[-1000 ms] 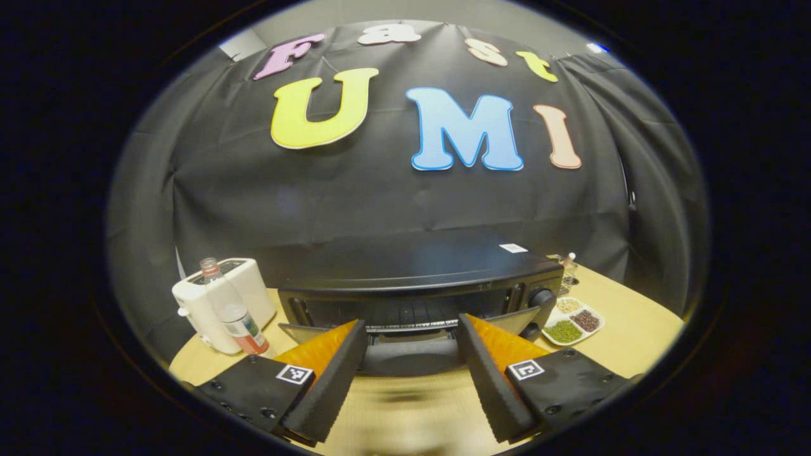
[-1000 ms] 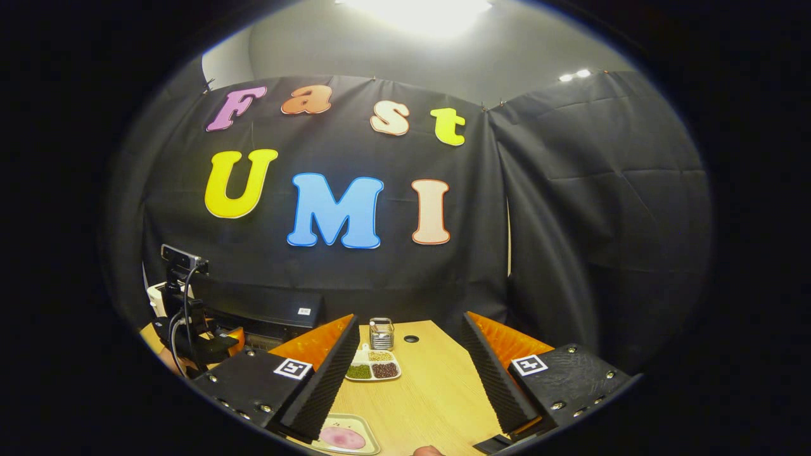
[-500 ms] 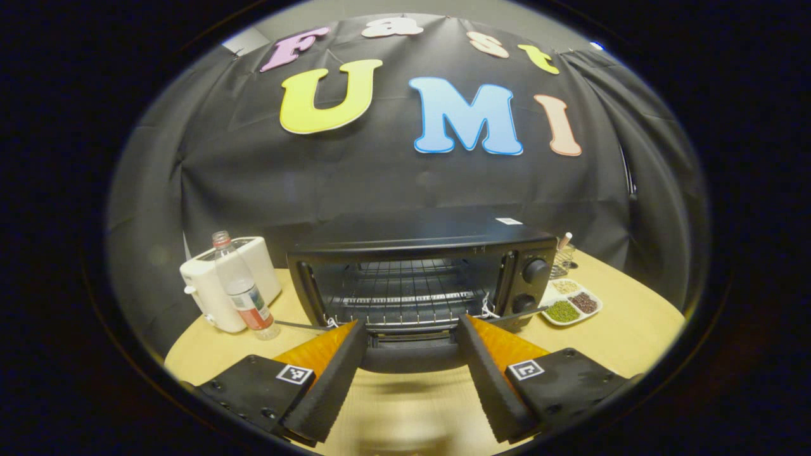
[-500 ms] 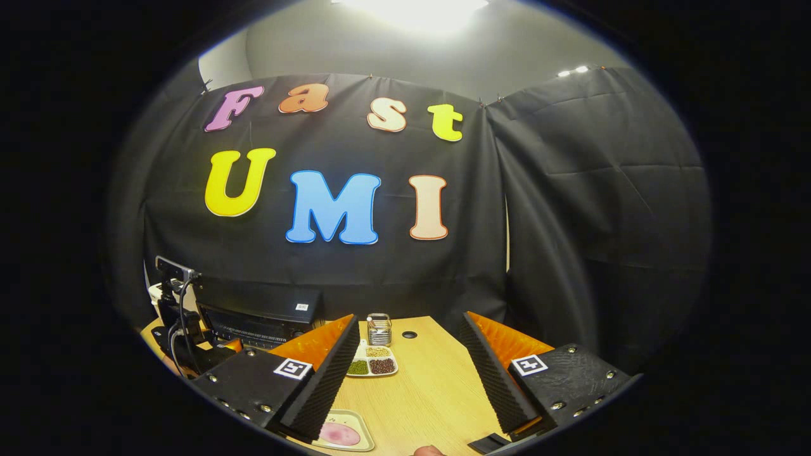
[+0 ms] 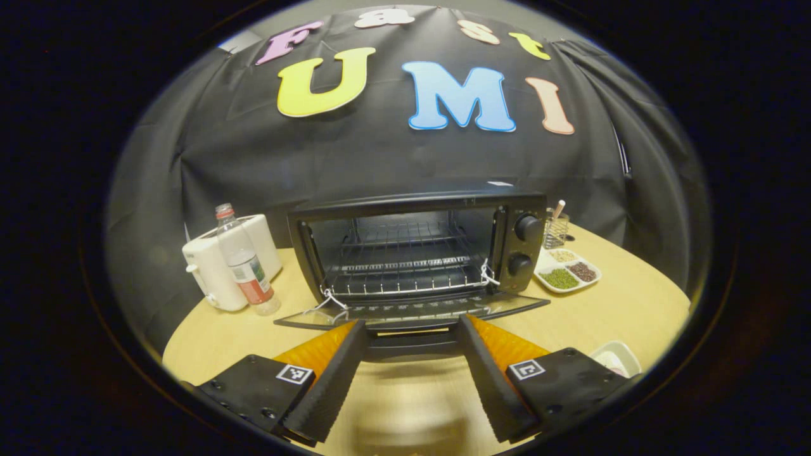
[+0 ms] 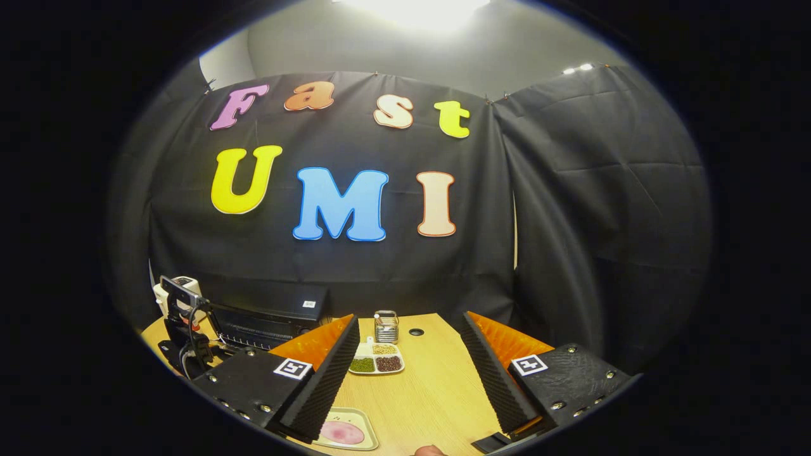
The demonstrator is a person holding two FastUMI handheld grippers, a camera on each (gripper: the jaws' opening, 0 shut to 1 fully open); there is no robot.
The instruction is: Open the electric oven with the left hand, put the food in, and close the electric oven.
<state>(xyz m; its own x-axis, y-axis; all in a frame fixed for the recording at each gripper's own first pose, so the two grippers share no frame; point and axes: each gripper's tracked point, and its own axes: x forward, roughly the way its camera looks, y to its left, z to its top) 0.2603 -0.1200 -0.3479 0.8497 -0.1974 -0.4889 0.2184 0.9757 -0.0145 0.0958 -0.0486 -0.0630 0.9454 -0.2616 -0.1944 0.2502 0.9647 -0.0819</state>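
In my left gripper view, my left gripper (image 5: 410,373) hangs just in front of the electric oven (image 5: 418,250) with its jaws spread wide and nothing between them. The oven door (image 5: 412,311) lies folded down nearly flat toward me, its handle bar (image 5: 412,342) sitting in the gap between my fingers, though I cannot tell whether either finger touches it. Inside the cavity the wire rack (image 5: 405,269) is bare. Left of the oven stand a white appliance (image 5: 212,275) and, just in front of it, a plastic bottle (image 5: 244,266); to the right lie a divided dish of beans (image 5: 567,275) and a small wire holder (image 5: 555,231). In my right gripper view, my right gripper (image 6: 412,380) is also wide open and holds nothing, poised above the wooden table (image 6: 431,392). The food, a pink slice on a small tray (image 6: 345,432), rests on the table below my left finger, well apart from the oven at the far left.
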